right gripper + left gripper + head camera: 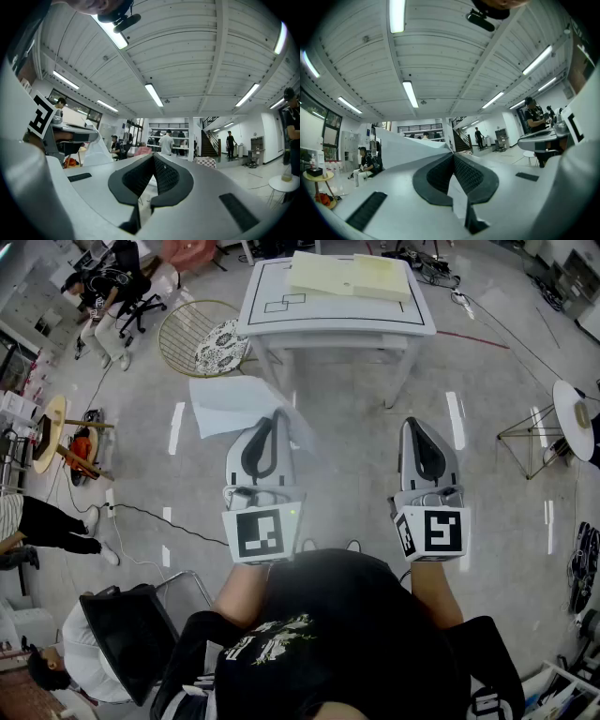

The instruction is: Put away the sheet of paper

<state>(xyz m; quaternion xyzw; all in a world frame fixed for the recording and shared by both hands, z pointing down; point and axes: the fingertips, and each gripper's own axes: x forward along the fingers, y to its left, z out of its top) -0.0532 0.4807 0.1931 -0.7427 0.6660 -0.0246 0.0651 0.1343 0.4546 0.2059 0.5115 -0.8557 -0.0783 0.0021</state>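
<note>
My left gripper (pixel 277 416) is clenched on the paper (pixel 234 404), which fans out ahead and left of its jaws. My right gripper (pixel 418 426) is closed and empty. The table (pixel 272 292) lies straight ahead.

Light pours from long ceiling tubes (pixel 410 93). In my left gripper view the one at twelve o'clock burns out to plain white, and in my right gripper view another flares at eleven. The room is bright and even, and shadows are soft. In the head view the glossy floor (pixel 356 446) throws back pale glare streaks at ten and two o'clock. The sheet of paper (pixel 234 404) looks washed pale. Every view bows hard toward its rim, and the corners of both gripper views go black. My pads (pixel 466 176), close to the lens, are soft, while the far room is sharper.
</note>
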